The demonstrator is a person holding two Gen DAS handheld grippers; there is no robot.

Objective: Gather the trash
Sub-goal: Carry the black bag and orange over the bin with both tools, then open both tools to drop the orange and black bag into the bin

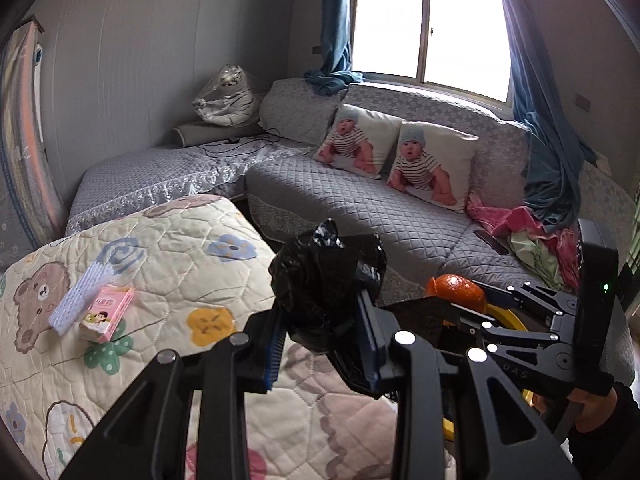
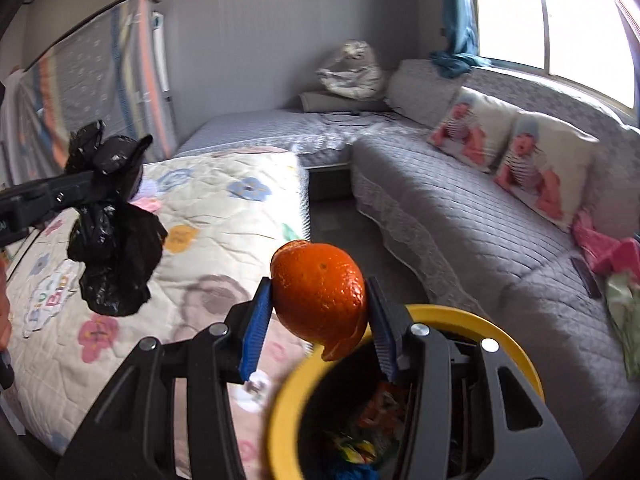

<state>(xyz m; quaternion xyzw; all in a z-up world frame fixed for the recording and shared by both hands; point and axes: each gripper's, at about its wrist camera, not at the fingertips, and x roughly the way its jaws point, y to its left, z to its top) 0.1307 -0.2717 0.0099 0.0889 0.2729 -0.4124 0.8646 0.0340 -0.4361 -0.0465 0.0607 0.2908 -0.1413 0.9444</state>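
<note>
My left gripper is shut on a crumpled black plastic bag, held up above the quilt; that bag also hangs at the left of the right wrist view. My right gripper is shut on a piece of orange peel, just above the rim of a yellow trash bin. The bin holds colourful wrappers. In the left wrist view the peel and the right gripper sit to the right, over the bin. A pink carton and a white foam net lie on the quilt.
A floral quilt covers a low surface at the left. A grey L-shaped sofa carries two baby-print pillows, pink cloth and a dark remote. Blue curtains hang by the window. A narrow strip of floor separates quilt and sofa.
</note>
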